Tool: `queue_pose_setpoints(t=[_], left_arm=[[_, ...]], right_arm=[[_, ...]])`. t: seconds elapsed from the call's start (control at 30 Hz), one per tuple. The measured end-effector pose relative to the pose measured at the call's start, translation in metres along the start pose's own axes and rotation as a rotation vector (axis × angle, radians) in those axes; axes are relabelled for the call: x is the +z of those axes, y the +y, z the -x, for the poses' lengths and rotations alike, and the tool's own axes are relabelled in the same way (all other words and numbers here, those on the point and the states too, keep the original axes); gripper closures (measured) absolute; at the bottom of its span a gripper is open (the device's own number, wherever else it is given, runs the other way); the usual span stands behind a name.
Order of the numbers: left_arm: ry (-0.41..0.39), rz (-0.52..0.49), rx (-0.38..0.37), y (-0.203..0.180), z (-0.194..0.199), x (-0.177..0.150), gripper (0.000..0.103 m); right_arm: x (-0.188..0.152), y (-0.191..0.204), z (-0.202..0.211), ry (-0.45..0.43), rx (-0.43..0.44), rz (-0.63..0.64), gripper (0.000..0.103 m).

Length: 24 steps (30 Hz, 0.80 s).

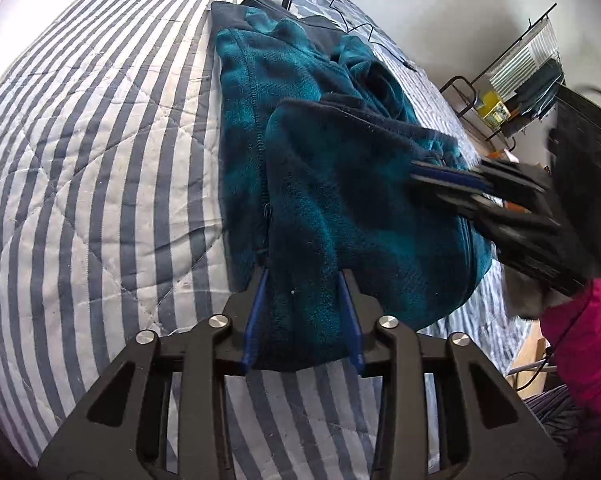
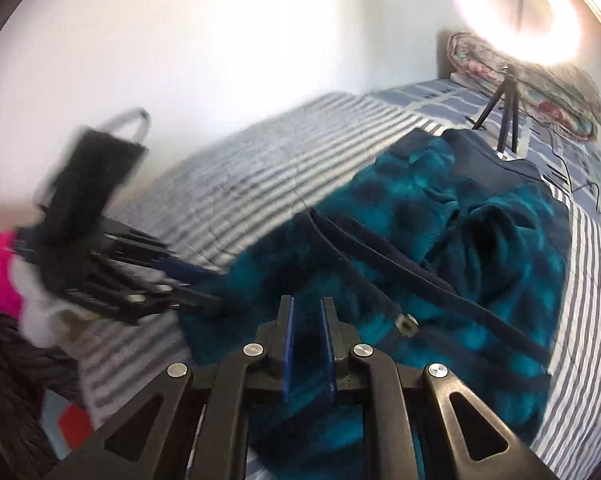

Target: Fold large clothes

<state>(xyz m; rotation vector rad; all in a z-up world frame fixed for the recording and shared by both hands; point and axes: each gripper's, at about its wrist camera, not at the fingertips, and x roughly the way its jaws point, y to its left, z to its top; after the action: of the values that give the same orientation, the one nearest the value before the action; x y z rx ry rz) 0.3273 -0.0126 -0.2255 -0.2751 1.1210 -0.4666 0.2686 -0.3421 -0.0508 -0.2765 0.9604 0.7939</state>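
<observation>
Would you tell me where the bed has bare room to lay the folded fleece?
The striped quilt lies bare between the teal fleece and the wall. It is crowded toward the headboard end, with the tripod, its cable and folded bedding.

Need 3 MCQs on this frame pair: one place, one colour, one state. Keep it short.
1. Where does the fleece jacket lie?
A. on the striped bed cover
B. on a chair
C. on the floor

2. What colour is the jacket?
A. red
B. teal with dark navy trim
C. yellow

3. How does the left tongs stand in the left wrist view?
A. far from any cloth
B. holding a tripod leg
C. with a fold of the jacket between its blue pads

Key: 1 A, the jacket is spread on the striped quilt; 2 B, the pile is teal and the edges are navy; 3 C, fleece fills the gap between the two pads.
</observation>
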Motion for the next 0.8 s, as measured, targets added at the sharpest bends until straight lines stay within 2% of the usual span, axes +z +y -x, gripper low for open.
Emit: queue_pose_setpoints(t=[0.1, 0.13, 0.2, 0.27, 0.33, 0.4, 0.47, 0.5, 0.6, 0.73, 0.8], left_arm=[[-0.002, -0.021, 0.045, -0.003, -0.006, -0.010, 0.072], [-0.008, -0.025, 0.054, -0.004, -0.006, -0.012, 0.072], [-0.008, -0.027, 0.071, -0.008, -0.002, -0.011, 0.072], [-0.029, -0.031, 0.079, -0.011, 0.007, -0.011, 0.071], [-0.088, -0.058, 0.095, -0.018, 0.025, -0.008, 0.071], [-0.132, -0.087, 0.093, -0.028, 0.038, -0.002, 0.071], [-0.163, -0.116, 0.087, -0.039, 0.045, 0.005, 0.071], [-0.172, -0.129, 0.085, -0.044, 0.045, 0.009, 0.071], [-0.167, -0.155, 0.096, -0.053, 0.029, 0.024, 0.071], [-0.141, -0.142, 0.164, -0.049, -0.007, 0.042, 0.071], [-0.110, -0.089, 0.198, -0.036, -0.028, 0.047, 0.071]], right_arm=[[0.001, -0.017, -0.040, 0.055, -0.096, -0.013, 0.103], [0.001, -0.023, -0.051, 0.076, -0.105, -0.035, 0.103], [0.001, -0.024, -0.054, 0.064, -0.094, -0.076, 0.103], [0.002, -0.016, -0.038, 0.048, -0.097, -0.070, 0.102], [-0.003, -0.016, -0.012, 0.007, -0.062, -0.093, 0.095], [-0.013, -0.030, 0.015, -0.035, -0.059, -0.136, 0.089], [-0.028, -0.047, 0.039, -0.062, -0.052, -0.200, 0.089], [-0.037, -0.055, 0.050, -0.064, -0.075, -0.222, 0.088], [-0.061, -0.078, 0.058, -0.019, -0.155, -0.257, 0.088], [-0.086, -0.105, 0.047, 0.029, -0.145, -0.356, 0.089], [-0.087, -0.103, 0.038, 0.056, -0.173, -0.309, 0.090]])
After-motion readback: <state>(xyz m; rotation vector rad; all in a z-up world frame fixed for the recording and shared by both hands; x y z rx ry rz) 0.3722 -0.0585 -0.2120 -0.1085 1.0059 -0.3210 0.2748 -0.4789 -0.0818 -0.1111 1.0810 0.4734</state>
